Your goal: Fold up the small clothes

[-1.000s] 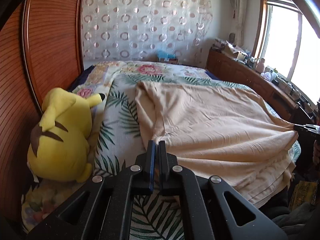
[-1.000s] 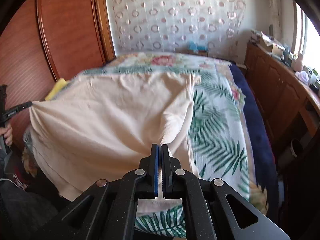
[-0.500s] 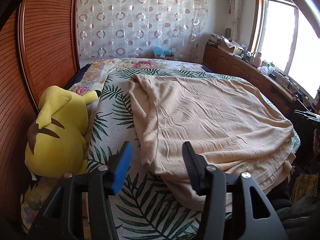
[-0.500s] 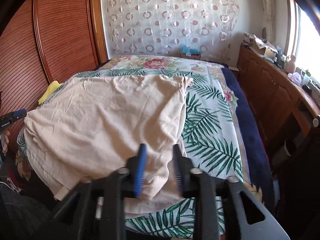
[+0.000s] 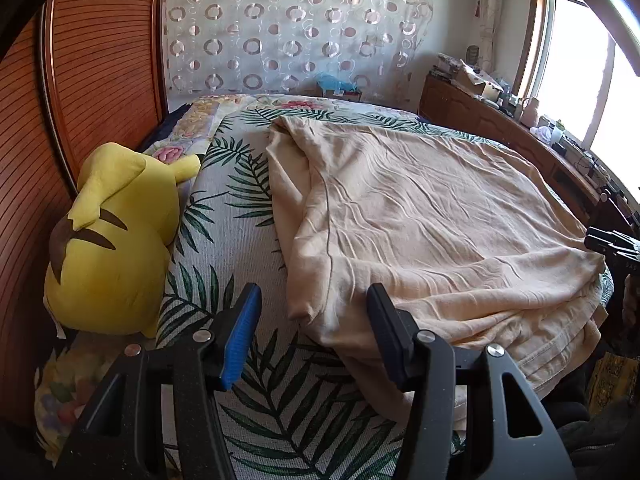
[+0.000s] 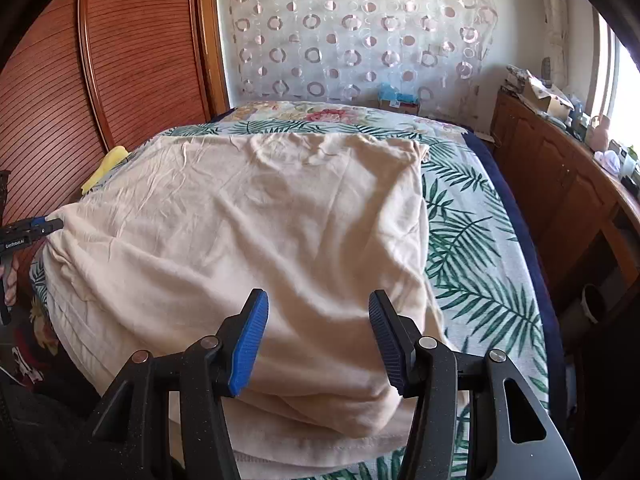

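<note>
On the bed (image 5: 224, 240), the beige cloth (image 5: 420, 232) lay folded over, released by both claws, left claw (image 5: 312, 332) and right claw (image 6: 316, 336); the right's jaws had just been opening. Before the next fold, the near corners would best be regripped evenly and wrinkles smoothed.

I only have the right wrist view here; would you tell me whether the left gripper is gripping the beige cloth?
Observer: No. The left gripper has its jaws open, having just been opening, and the corner of the beige cloth lies between them unpinched.
Operator: What is the yellow thing by the wardrobe?
Observer: It's a yellow plush toy, lying on the bed beside the cloth and apart from it.
</note>
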### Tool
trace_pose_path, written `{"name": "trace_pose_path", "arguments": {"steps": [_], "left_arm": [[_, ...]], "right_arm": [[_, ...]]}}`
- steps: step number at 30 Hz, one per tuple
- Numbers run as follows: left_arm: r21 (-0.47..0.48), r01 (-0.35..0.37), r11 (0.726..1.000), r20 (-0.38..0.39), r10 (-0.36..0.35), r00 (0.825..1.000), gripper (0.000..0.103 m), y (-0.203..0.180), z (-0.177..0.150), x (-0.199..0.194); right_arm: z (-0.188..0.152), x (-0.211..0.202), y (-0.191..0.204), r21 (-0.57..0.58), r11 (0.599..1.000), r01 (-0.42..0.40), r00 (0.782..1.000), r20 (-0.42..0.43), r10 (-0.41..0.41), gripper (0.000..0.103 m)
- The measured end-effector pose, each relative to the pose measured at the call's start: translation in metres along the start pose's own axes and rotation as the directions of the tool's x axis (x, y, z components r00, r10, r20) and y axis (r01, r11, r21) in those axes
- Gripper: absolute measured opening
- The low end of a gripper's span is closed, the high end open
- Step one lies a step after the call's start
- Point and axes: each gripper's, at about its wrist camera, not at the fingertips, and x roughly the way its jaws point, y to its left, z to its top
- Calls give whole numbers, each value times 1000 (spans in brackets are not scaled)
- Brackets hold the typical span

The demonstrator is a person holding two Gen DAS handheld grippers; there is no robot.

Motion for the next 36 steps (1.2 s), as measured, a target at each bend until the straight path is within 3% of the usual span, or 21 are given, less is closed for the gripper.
{"name": "trace_pose_path", "arguments": {"steps": [9, 19, 27, 29, 31, 32, 36], "left_arm": [[2, -4, 1000, -18, 4, 1000, 56, -1, -3, 7], [-6, 16, 1000, -40, -16, 999, 56, -2, -5, 15], [-15, 47, 999, -40, -47, 998, 55, -2, -5, 16], [-26, 116, 993, -43, -117, 992, 46, -1, -5, 17], [-26, 181, 983, -66, -182, 981, 28, -4, -2, 19], [-12, 187, 982, -77, -187, 979, 12, -8, 0, 20], [73, 197, 978, -32, -195, 980, 9, -34, 19, 8]], "right_arm": [[-7, 35, 6, -5, 1000, 23, 998, -64, -23, 56], [-15, 40, 9, -11, 999, 48, 999, 12, -48, 66], [-22, 36, 8, -11, 999, 49, 998, 41, -49, 67], [-22, 36, 8, -15, 999, 48, 998, 41, -48, 67], [-21, 35, 8, -16, 999, 44, 998, 35, -44, 67], [-20, 35, 7, -16, 999, 40, 999, 25, -40, 67], [-17, 31, 4, -3, 1000, 23, 1000, 11, -23, 67]]}}
